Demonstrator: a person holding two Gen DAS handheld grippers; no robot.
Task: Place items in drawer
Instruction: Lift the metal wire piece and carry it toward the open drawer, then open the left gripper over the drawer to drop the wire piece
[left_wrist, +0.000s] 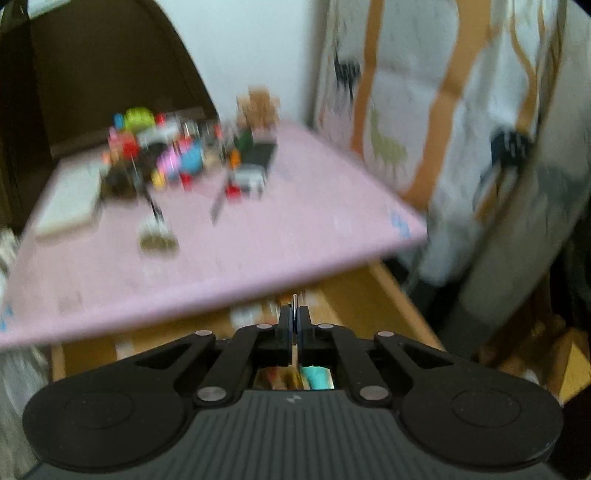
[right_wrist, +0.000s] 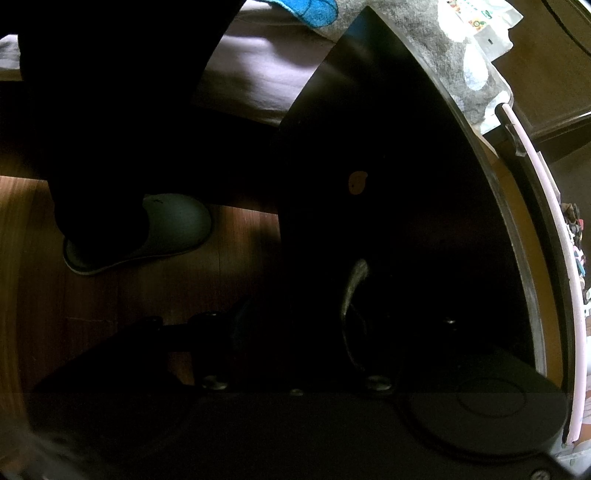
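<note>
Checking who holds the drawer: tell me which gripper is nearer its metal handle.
Right. The right gripper sits at the handle on the dark drawer front; the left gripper, shut on a thin flat item, hangs over the drawer's wooden inside.

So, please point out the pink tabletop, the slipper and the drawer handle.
pink tabletop (left_wrist: 229, 266): left wrist view, bare front part.
slipper (right_wrist: 173, 225): right wrist view, toe.
drawer handle (right_wrist: 352, 284): right wrist view, lit upper curve.

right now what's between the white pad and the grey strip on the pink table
Left wrist view: one small blurred object, dark above, olive below, on the pink table.
</note>
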